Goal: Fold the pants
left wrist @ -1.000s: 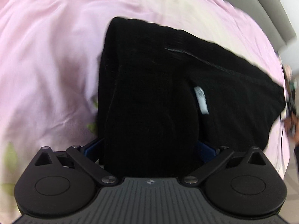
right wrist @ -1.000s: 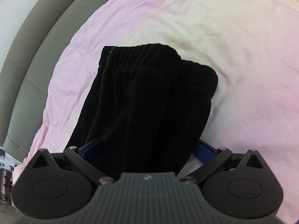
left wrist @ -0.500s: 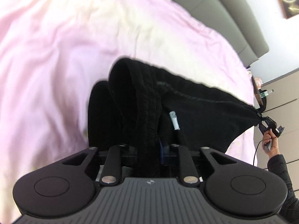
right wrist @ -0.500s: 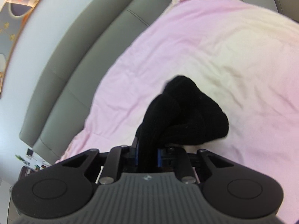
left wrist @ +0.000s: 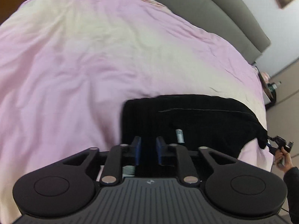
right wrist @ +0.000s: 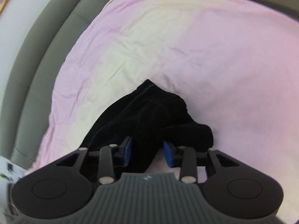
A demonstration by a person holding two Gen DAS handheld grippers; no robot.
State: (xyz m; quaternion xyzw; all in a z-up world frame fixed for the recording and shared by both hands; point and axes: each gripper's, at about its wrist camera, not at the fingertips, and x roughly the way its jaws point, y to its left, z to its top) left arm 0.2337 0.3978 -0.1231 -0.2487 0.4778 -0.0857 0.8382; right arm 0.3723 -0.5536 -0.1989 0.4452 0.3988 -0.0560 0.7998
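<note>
The black pants [left wrist: 196,123] hang stretched between my two grippers above a pink bedsheet [left wrist: 84,56]. My left gripper [left wrist: 148,150] is shut on one corner of the pants, with cloth between its blue pads. A white label [left wrist: 179,135] shows beside it. In the left wrist view my right gripper [left wrist: 278,145] holds the far corner of the pants. In the right wrist view my right gripper [right wrist: 147,152] has its pads partly apart, with bunched black pants [right wrist: 149,119] still between them over the bedsheet [right wrist: 205,46].
A grey padded headboard [left wrist: 214,9] runs along the far side of the bed; it also shows in the right wrist view [right wrist: 43,43]. A bedside stand with small items [left wrist: 269,87] is at the bed's right edge.
Both grippers closed on the pants and lifted them off the bed. The pants now hang stretched between them. The right pads have since spread a little.
</note>
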